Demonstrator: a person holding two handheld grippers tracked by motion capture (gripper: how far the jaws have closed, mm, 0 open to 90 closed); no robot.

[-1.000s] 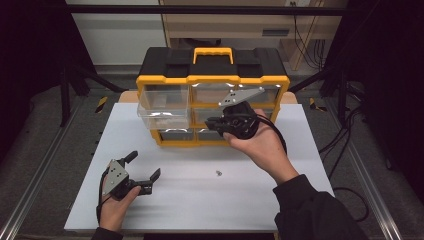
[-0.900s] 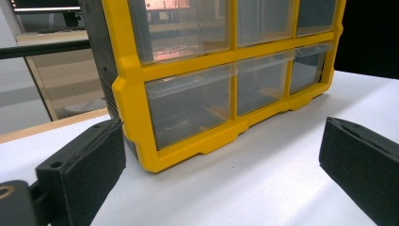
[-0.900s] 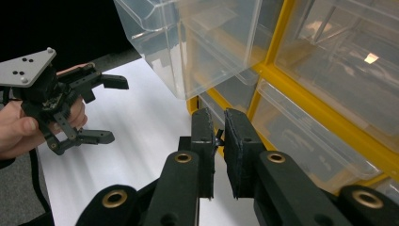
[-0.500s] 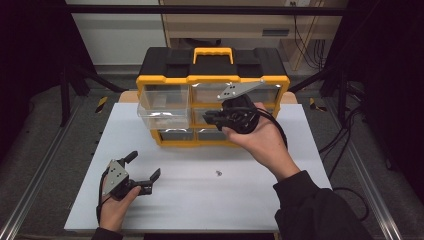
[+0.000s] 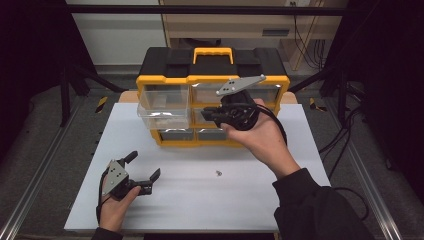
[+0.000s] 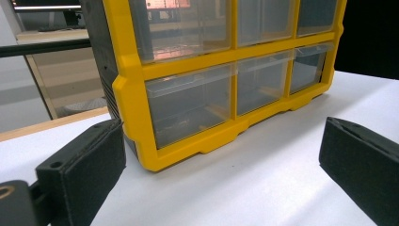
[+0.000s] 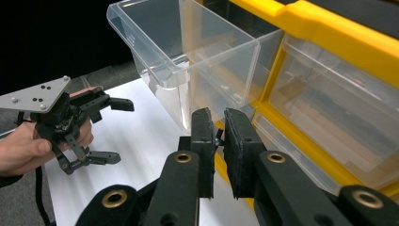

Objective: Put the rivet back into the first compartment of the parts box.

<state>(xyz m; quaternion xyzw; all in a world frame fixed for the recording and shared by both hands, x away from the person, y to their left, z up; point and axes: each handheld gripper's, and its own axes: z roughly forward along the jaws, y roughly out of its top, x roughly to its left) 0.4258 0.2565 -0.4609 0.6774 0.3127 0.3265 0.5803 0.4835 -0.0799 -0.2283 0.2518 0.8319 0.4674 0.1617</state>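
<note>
The yellow drawer cabinet point(image 5: 212, 107) sits at the tabletop's point(image 5: 200, 200) far edge, and one clear drawer point(image 5: 162, 107) on its left side is pulled well out, looking empty. The right tongs point(image 5: 207, 116) are pressed together just in front of the cabinet beside that drawer, seemingly nipping its handle. The left tongs point(image 5: 145, 167) rest spread near the left front corner, and a small screw point(image 5: 218, 173) lies mid-tabletop.

You are working in a lab-like recording bay: a white tabletop point(image 5: 200, 200) inside a dark metal frame point(image 5: 210, 9), black cables point(image 5: 305, 35) hanging behind, and a yellow-and-black plastic parts organizer point(image 5: 212, 67).
</note>
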